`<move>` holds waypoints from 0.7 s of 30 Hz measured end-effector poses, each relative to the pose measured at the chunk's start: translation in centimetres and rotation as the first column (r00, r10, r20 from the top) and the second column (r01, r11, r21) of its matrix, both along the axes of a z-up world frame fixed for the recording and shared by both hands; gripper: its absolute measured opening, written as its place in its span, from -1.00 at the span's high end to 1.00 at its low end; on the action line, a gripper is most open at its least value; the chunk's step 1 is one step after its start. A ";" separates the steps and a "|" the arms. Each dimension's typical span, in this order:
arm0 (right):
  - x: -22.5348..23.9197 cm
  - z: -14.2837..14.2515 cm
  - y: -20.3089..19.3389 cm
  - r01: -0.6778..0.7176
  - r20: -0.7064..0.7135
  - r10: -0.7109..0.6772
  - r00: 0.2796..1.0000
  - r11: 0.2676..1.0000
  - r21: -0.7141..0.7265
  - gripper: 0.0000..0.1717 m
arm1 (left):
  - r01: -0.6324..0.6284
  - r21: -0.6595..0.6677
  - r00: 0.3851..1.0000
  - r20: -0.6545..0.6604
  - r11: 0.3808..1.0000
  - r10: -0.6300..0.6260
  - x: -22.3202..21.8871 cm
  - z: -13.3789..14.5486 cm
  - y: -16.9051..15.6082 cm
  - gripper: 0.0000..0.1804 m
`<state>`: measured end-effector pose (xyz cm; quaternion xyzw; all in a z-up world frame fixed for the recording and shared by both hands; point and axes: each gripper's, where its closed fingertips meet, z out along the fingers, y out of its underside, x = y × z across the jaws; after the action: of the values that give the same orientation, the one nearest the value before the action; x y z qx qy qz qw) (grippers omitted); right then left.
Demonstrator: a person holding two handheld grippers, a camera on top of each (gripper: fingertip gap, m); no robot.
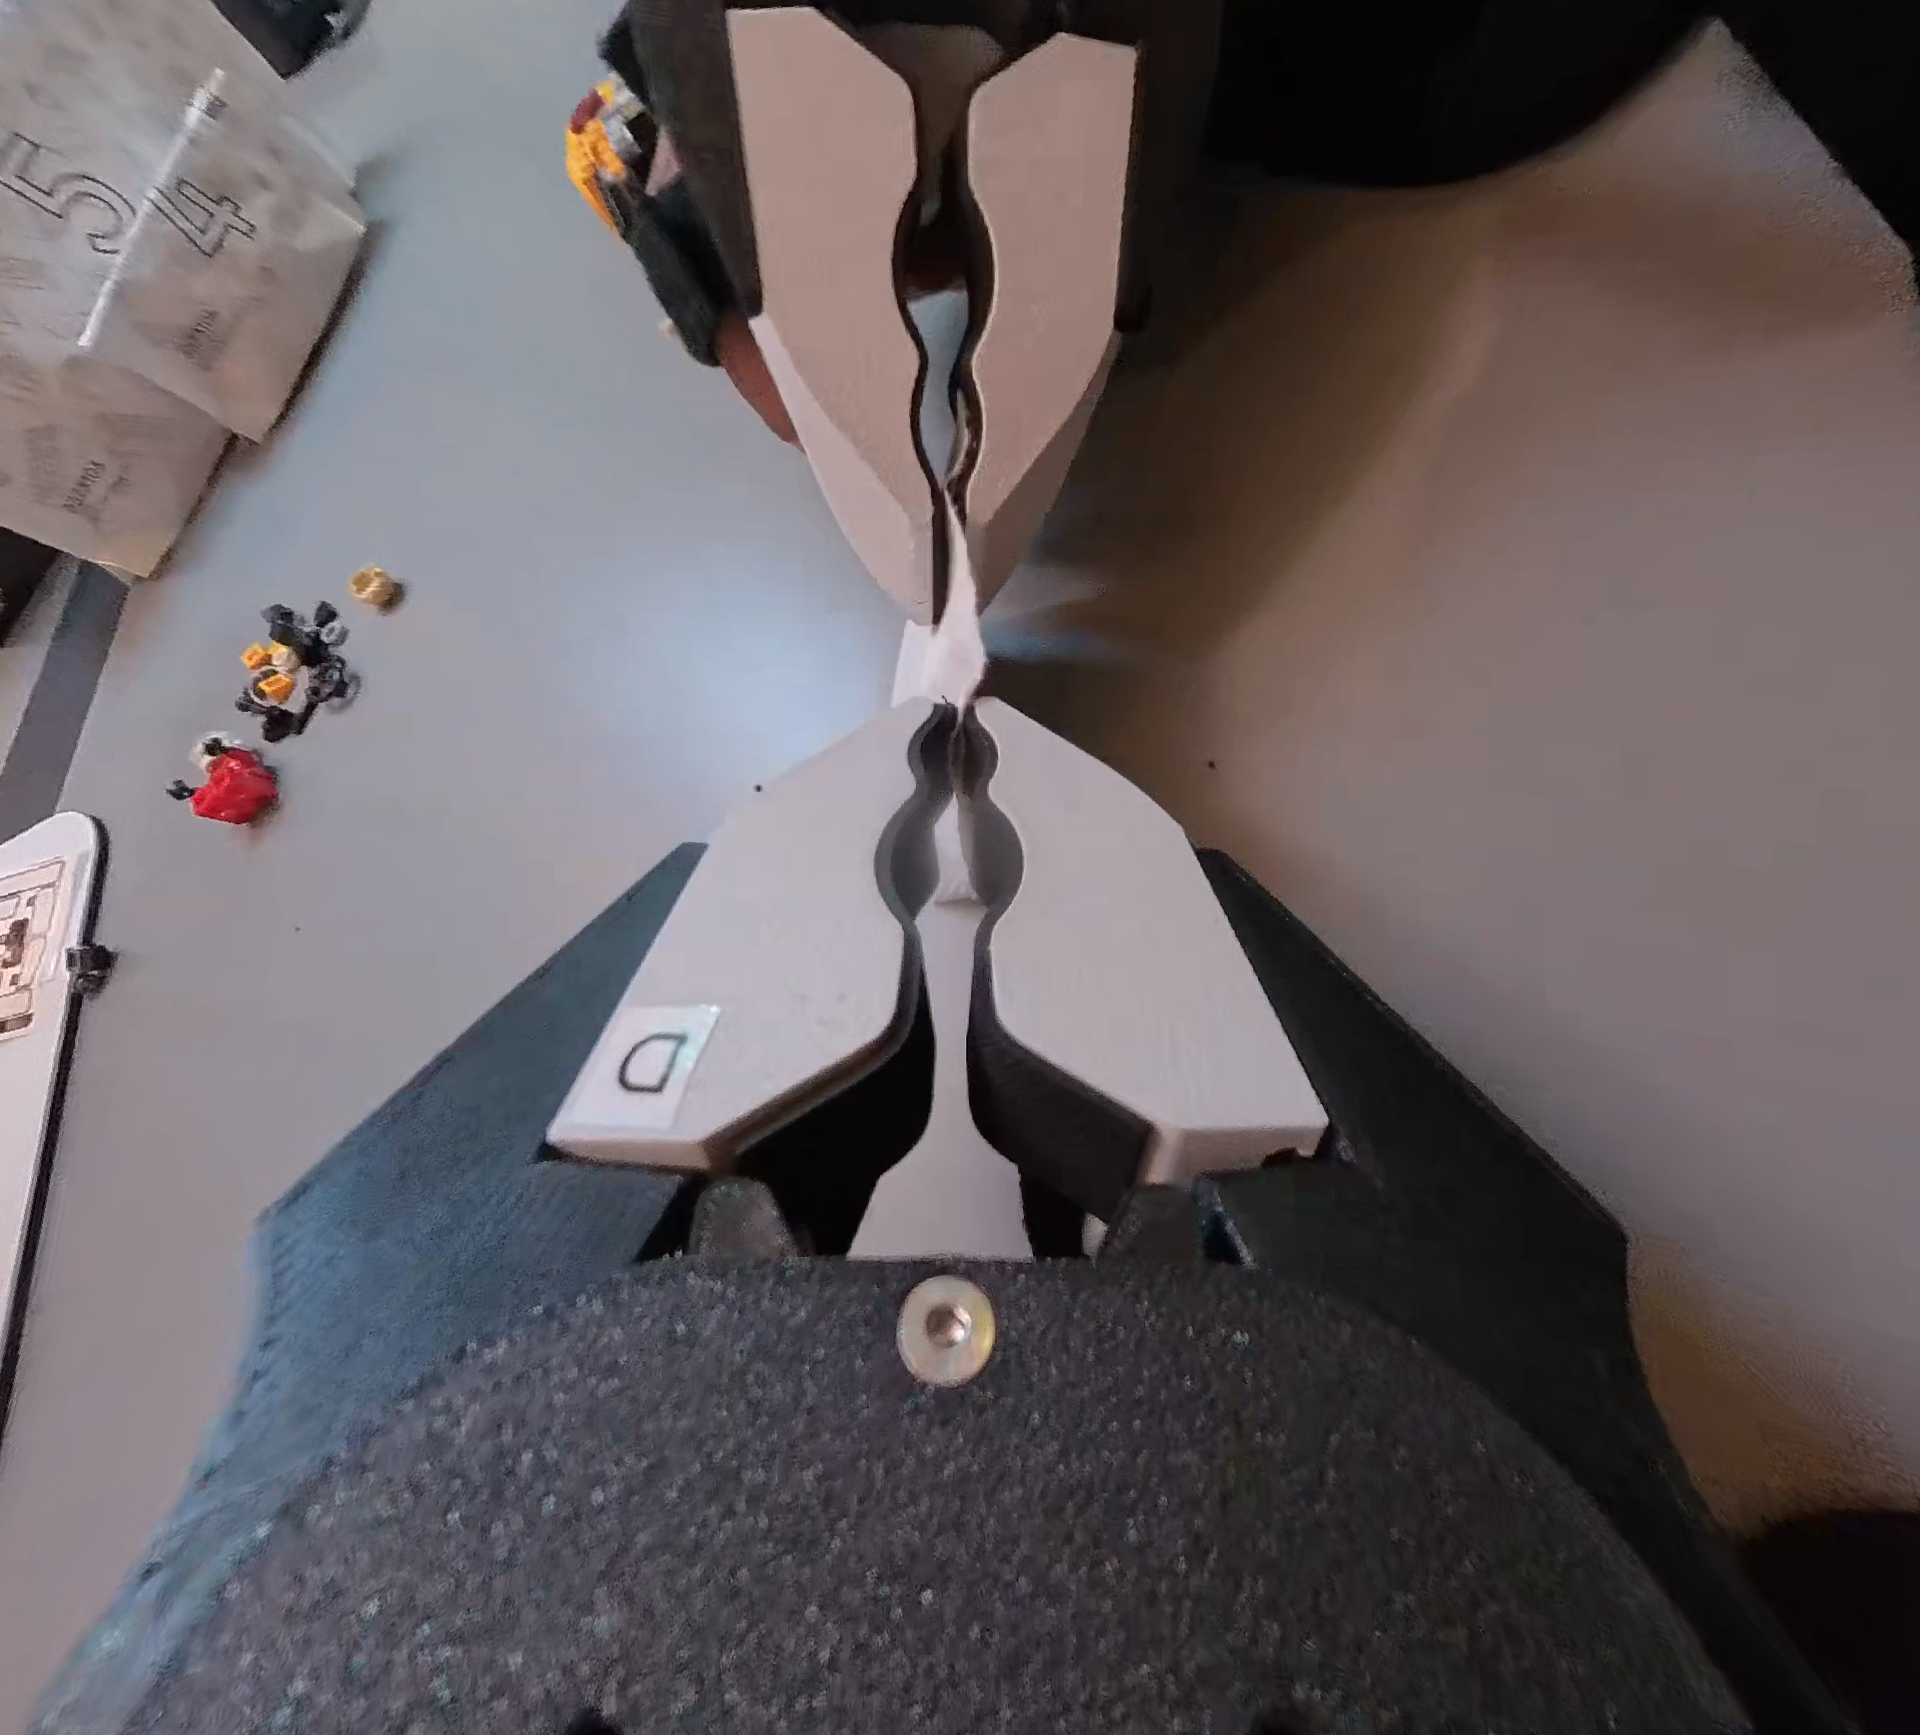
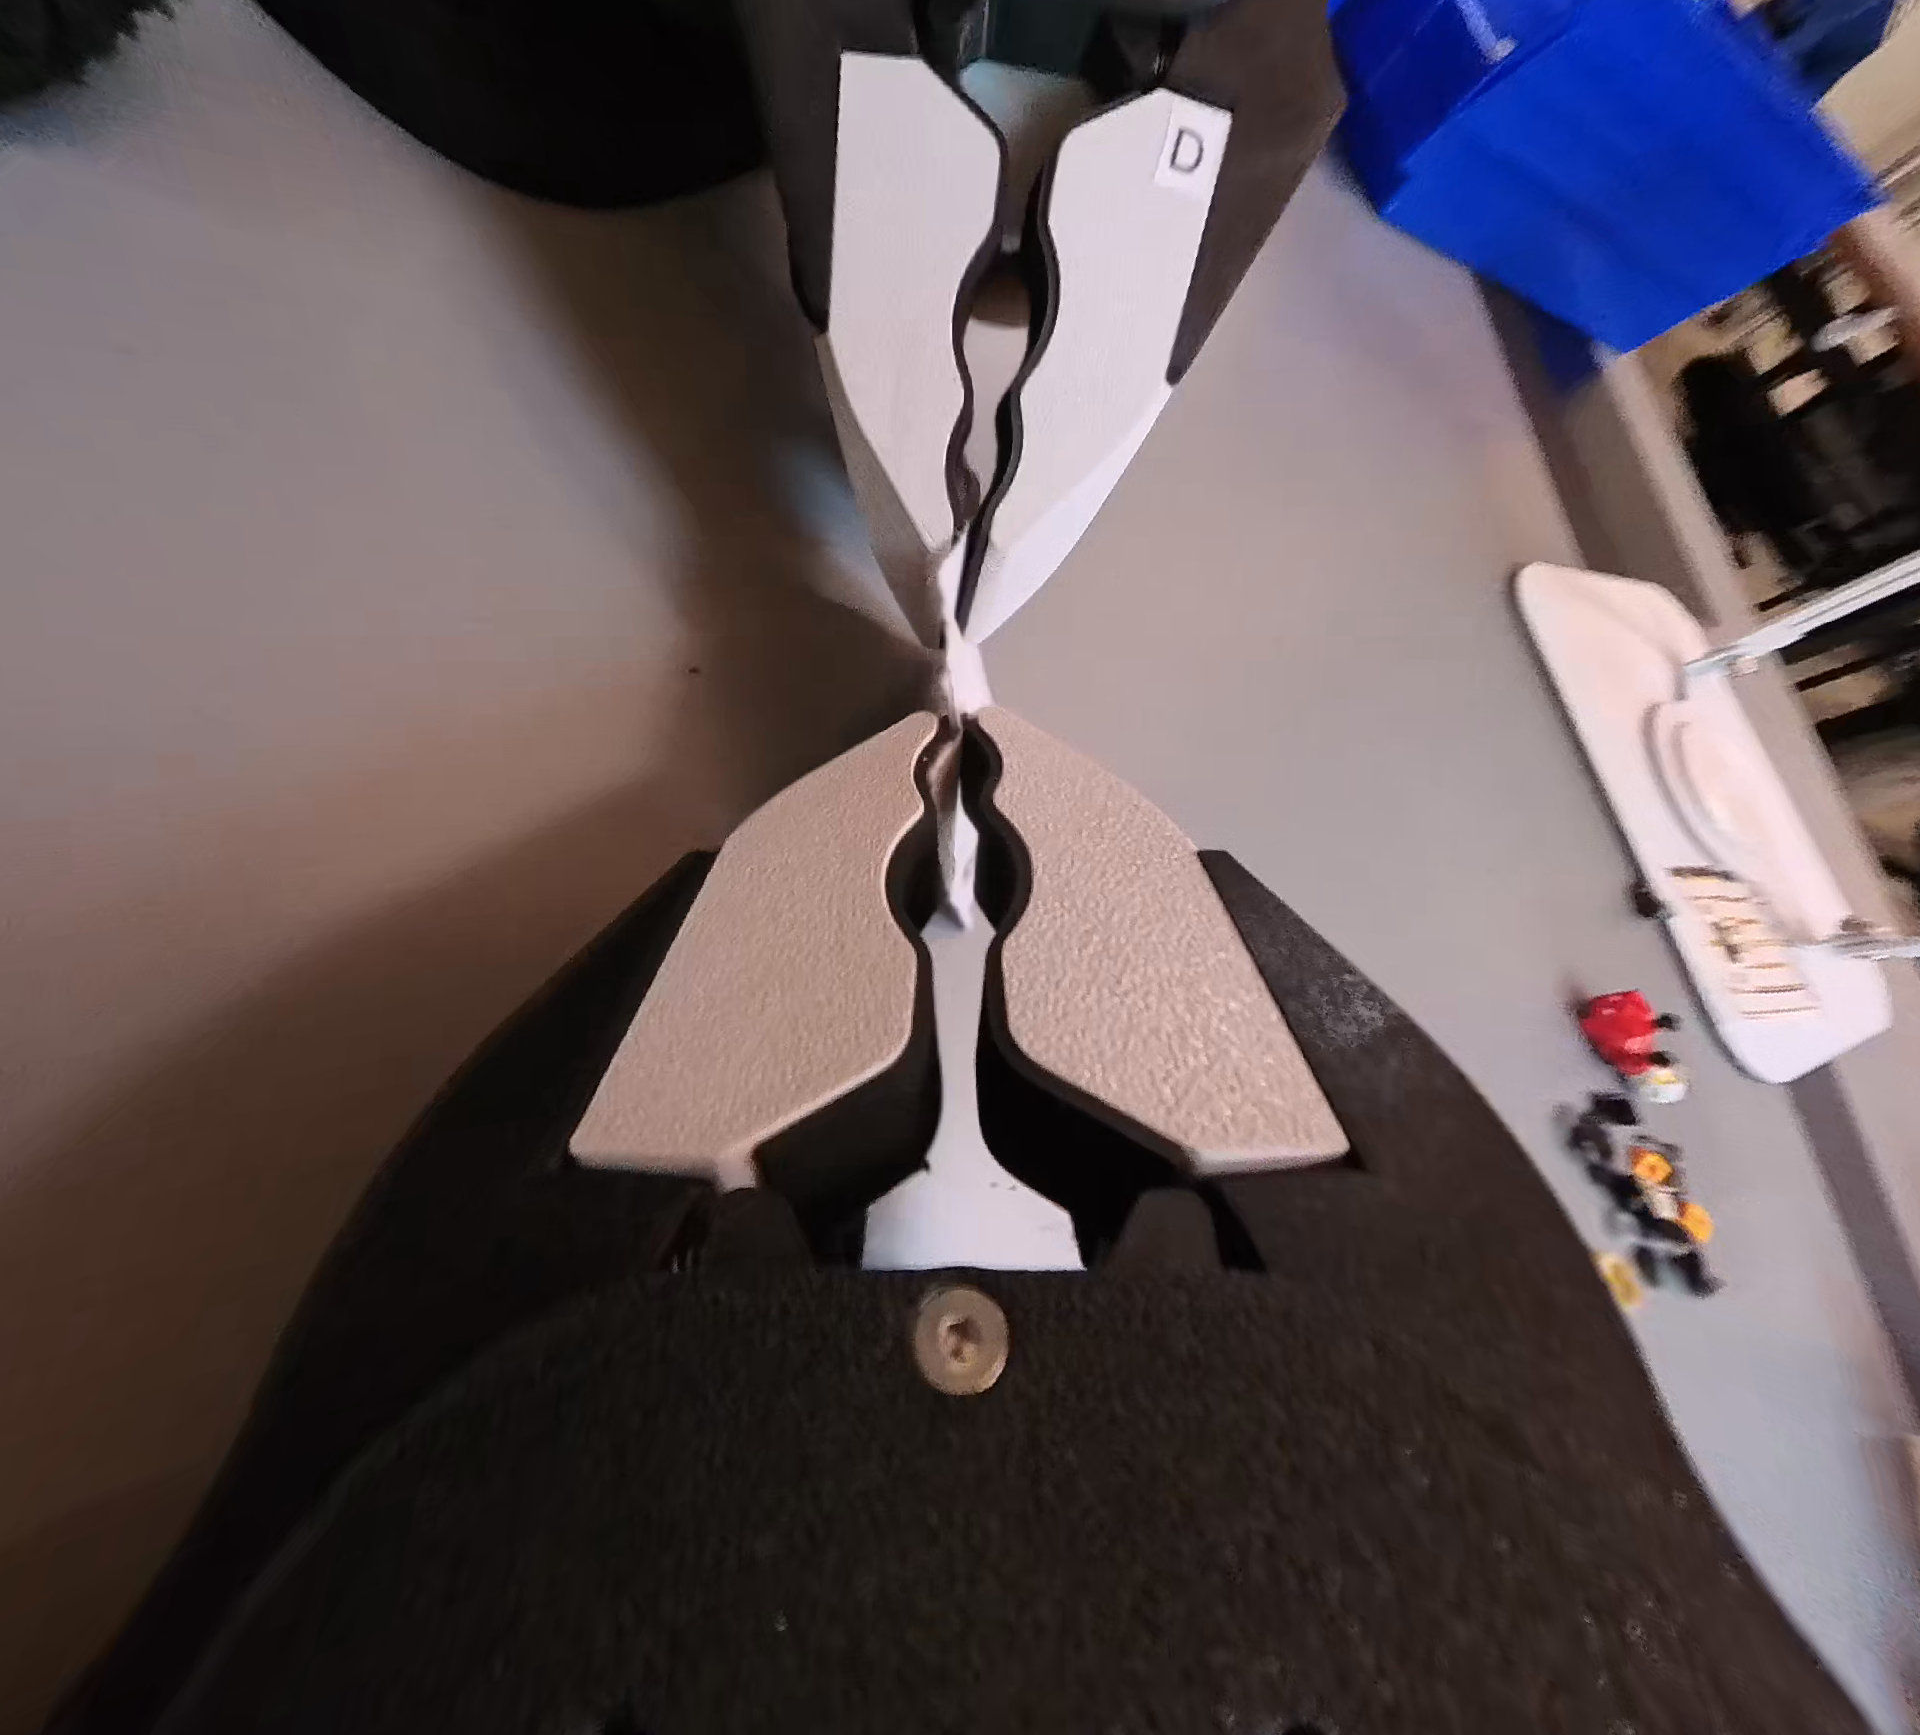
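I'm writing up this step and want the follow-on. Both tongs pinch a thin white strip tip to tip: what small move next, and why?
Probably ease the two apart gently. The left tongs and right tongs each grip an end of the white strip, which looks twisted and short between them above the grey table.

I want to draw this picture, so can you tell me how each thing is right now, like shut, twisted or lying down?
Left gripper: shut on the white strip.
Right gripper: shut on the same strip.
White strip: twisted, stretched between both grippers, above the table.
Toy brick pieces: loose, scattered on the grey table.
Blue bin: resting on the table.
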<state>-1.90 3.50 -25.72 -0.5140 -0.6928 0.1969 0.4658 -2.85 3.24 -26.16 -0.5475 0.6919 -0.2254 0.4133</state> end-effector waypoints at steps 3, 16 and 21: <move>0.5 -0.5 -0.7 0.030 0.071 -0.024 0.997 0.996 -0.082 0.88 | 0.000 0.002 0.999 -0.042 1.000 0.000 0.0 -0.4 -0.4 0.99; 0.7 -1.0 -1.8 0.067 0.129 -0.084 0.988 0.990 0.127 0.93 | -0.023 -0.132 0.999 -0.051 0.991 0.016 -0.2 -1.7 -1.0 0.99; 0.7 -0.8 -1.7 0.049 0.143 -0.079 0.987 0.977 0.206 0.72 | -0.011 -0.188 1.000 0.012 0.982 0.014 -0.4 -0.9 -1.0 1.00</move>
<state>-1.18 1.75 -26.49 -0.4997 -0.7253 0.0714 0.4681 -3.22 2.28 -27.07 -0.5869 0.6614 -0.2904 0.3658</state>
